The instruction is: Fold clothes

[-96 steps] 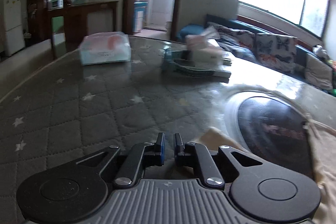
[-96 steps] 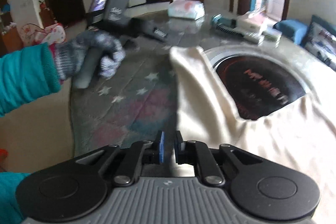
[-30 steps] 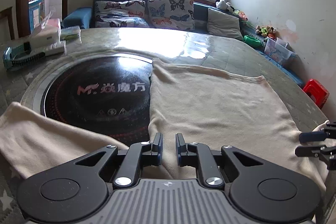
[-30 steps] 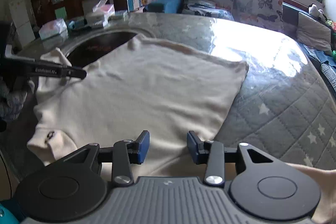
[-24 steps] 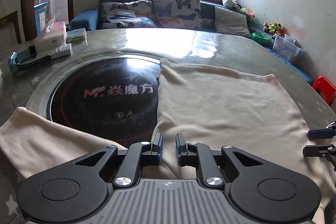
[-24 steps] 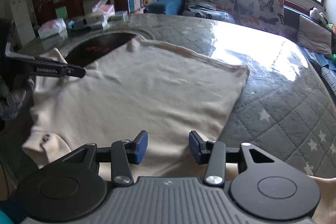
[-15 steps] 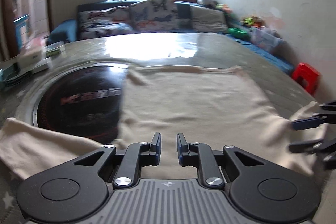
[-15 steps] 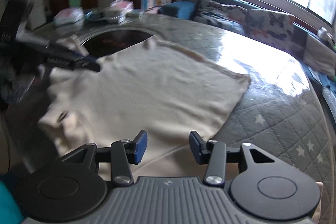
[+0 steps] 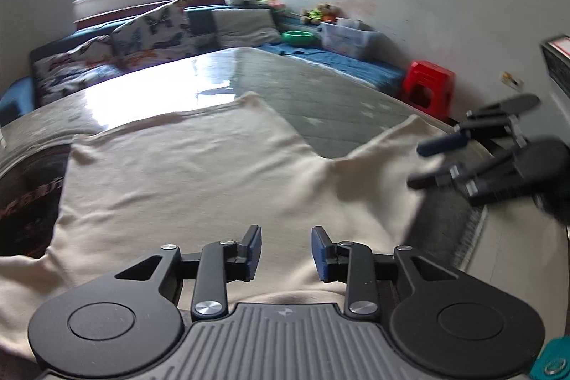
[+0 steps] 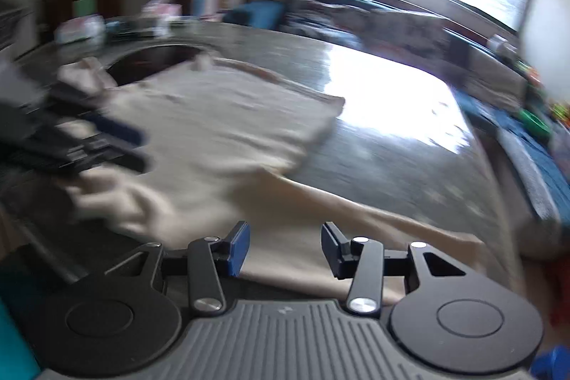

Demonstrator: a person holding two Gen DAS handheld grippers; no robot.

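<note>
Left gripper (image 9: 286, 251) was seen with jaws parted a moderate way, nothing between them, held low over the near edge of the cream garment (image 9: 185, 173). The garment was spread flat on the quilted table (image 9: 320, 95), its left part lying over a dark round inset (image 9: 21, 198), body running toward the window, one sleeve (image 9: 384, 148) stretched out to the right. No fold could be made out in the body; the right wrist view was motion-blurred, so creases there could not be judged. Right gripper (image 10: 284, 248) was seen with jaws spread wide, likewise empty, hovering just above the sleeve near the table's right edge.

Step judged: both tools positioned for a grasp on the cloth, collar edge for the left, sleeve for the right. A next move would call for each pair of jaws to be lowered onto a cloth edge and closed on it. Both grippers were pointed forward across the table, tilted slightly downward, well apart.
</note>
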